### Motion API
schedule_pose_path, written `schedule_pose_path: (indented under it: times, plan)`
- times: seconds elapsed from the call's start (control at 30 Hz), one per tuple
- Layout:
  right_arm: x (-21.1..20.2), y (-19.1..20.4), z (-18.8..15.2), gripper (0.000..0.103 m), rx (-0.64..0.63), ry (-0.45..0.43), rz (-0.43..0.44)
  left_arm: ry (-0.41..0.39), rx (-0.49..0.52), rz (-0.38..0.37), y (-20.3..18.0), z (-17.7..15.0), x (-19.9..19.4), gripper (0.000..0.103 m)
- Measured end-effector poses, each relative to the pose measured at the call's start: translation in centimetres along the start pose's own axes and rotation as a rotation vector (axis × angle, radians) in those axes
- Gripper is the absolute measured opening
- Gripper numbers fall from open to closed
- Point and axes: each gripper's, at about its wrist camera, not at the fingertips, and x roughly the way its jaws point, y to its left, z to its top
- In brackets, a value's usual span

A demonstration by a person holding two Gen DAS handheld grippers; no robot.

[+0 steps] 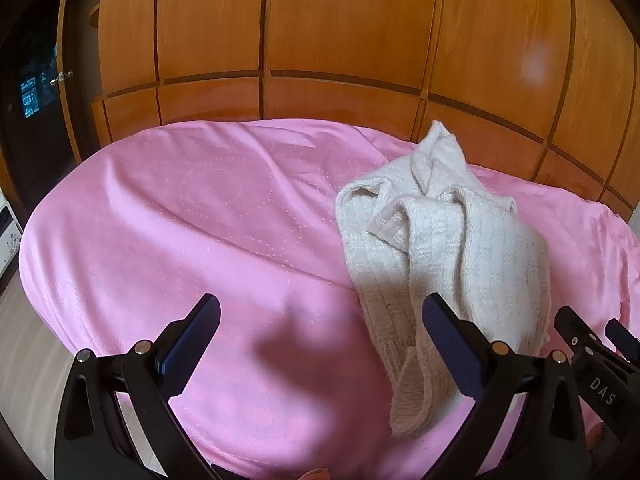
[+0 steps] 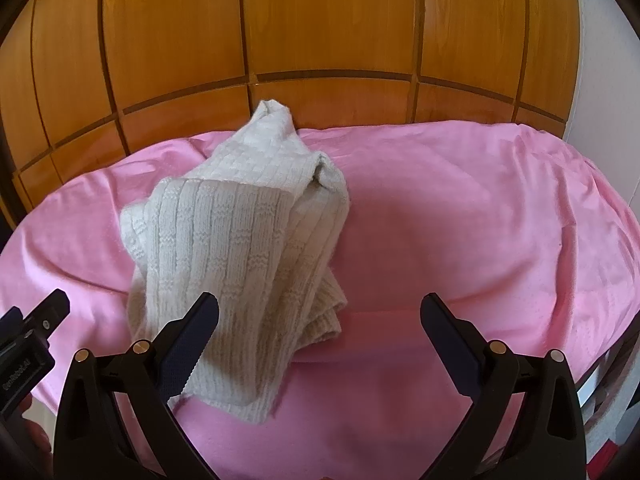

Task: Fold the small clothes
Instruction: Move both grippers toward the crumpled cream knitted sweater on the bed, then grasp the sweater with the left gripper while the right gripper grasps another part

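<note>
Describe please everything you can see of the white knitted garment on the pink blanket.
The white knitted garment is cream-coloured, of thick ribbed knit that looks like wool. It lies crumpled and unfolded on the pink blanket, one part bunched up toward the wooden panels behind, a narrower part trailing toward the cameras. Only the blanket touches it; both open grippers hover near it.

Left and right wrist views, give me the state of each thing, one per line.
Sweater: crumpled in a heap, not folded, lying on the blanket.
Blanket: spread over the bed, lightly wrinkled.
Left tool: open, empty, above the blanket.
Right tool: open, empty, beside the sweater.
Wardrobe doors: shut.
</note>
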Motion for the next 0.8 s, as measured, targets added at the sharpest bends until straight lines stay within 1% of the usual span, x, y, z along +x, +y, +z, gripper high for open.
schedule_pose_path:
  times: [0.23,0.43,0.53,0.6,0.67,0.73,0.8]
  plan:
    - [0.6,0.1,0.2,0.1,-0.005,0.011,0.013,0.015,-0.003,-0.002,0.1,-0.1,0.5,0.101]
    - [0.5,-0.2,0.3,0.1,-0.011,-0.005,0.065,0.032,-0.022,0.002,0.7,-0.1,1.2,0.101]
    - [0.4,-0.5,0.8,0.1,-0.012,-0.012,0.099,0.034,-0.035,0.023,1.6,0.1,1.6,0.101]
    - [0.5,-0.6,1.1,0.1,-0.007,-0.017,0.113,0.03,-0.076,0.044,2.9,0.3,1.8,0.101]
    - [0.8,-0.2,1.3,0.096,-0.027,-0.009,0.133,0.028,-0.112,0.059,4.3,0.5,2.0,0.101]
    - [1.1,0.6,1.5,0.088,-0.051,-0.003,0.157,0.029,-0.133,0.073,5.2,0.5,2.1,0.101]
    - [1.7,1.5,1.6,0.082,-0.073,0.01,0.169,0.029,-0.147,0.069,6.0,0.4,2.1,0.101]
